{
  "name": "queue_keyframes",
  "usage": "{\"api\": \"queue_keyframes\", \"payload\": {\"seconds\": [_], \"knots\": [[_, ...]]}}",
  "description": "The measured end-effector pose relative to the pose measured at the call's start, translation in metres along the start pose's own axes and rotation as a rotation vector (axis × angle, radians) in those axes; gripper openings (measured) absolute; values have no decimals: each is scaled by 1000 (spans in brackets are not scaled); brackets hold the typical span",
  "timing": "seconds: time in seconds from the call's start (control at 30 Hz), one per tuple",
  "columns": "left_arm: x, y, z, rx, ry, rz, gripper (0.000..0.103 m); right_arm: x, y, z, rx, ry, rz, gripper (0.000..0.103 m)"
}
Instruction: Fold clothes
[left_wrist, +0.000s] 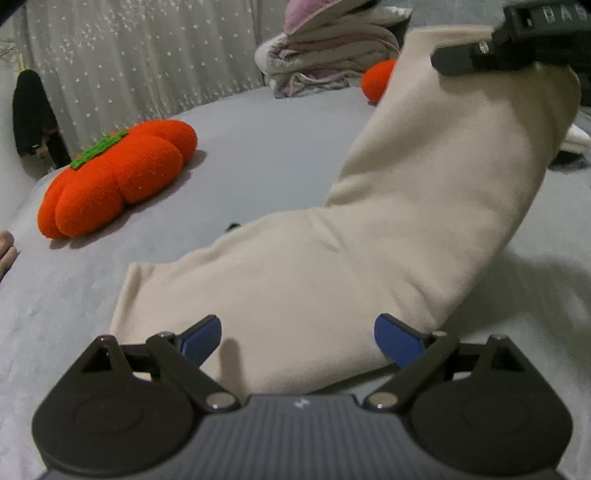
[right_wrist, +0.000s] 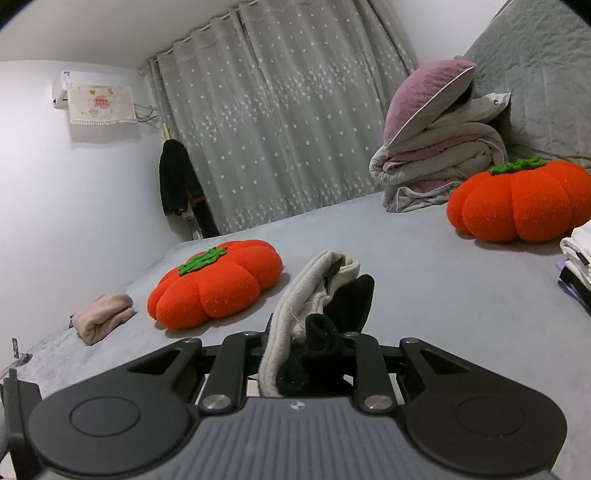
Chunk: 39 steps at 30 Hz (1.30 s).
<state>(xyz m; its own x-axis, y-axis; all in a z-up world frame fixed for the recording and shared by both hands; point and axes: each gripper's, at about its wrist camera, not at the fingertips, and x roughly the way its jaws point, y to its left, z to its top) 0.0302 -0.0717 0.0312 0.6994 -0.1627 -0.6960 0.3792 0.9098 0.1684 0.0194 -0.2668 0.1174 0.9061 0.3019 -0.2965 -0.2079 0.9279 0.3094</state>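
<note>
The left gripper (left_wrist: 297, 341) stood open over the near edge of the cream garment (left_wrist: 388, 229), bare grey bed (left_wrist: 258, 155) beyond. The right gripper (right_wrist: 306, 336) clamped the garment's bunched cream-and-black end (right_wrist: 314, 314), lifted. Only its view showed the folded pink cloth (right_wrist: 105, 314).

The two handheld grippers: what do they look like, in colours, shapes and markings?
The left gripper has blue finger pads, black link arms with silver rivets, round black discs and a ribbed grey body bearing a small white logo. The right gripper has the same black and grey build.
</note>
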Motion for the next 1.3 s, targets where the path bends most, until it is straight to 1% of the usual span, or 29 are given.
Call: {"api": "queue_keyframes", "payload": {"seconds": [0.1, 0.2, 0.4, 0.53, 0.6, 0.73, 0.77, 0.9, 1.03, 1.13, 1.3], "knots": [[4, -1, -3, 3, 2, -3, 96, 0, 4, -1, -16, -1, 1, 21], [3, 2, -3, -21, 10, -13, 96, -1, 9, -3, -38, -6, 2, 21], [-6, -1, -10, 13, 2, -16, 96, -1, 11, -2, -41, -13, 6, 21], [4, -7, -18, 44, 37, -16, 97, 1, 15, -2, -44, -13, 13, 21], [6, -10, -18, 53, 37, -6, 98, 1, 18, -3, -49, -13, 17, 21], [-4, -4, -14, 22, 26, -30, 96, 2, 22, -2, -54, -16, 18, 21], [-7, -3, -14, 24, 16, -26, 96, 2, 23, -2, -54, -17, 18, 21], [-12, -8, -15, 80, -18, 40, 96, 4, 23, -2, -52, -16, 19, 21], [-7, -9, -15, 77, -3, 62, 96, 4, 26, -2, -55, -14, 23, 21], [3, -12, -15, 91, 26, 89, 98, 3, 29, -3, -62, -15, 31, 21], [8, -16, -17, 102, 29, 105, 98, 1, 32, -3, -70, -15, 43, 21]]}}
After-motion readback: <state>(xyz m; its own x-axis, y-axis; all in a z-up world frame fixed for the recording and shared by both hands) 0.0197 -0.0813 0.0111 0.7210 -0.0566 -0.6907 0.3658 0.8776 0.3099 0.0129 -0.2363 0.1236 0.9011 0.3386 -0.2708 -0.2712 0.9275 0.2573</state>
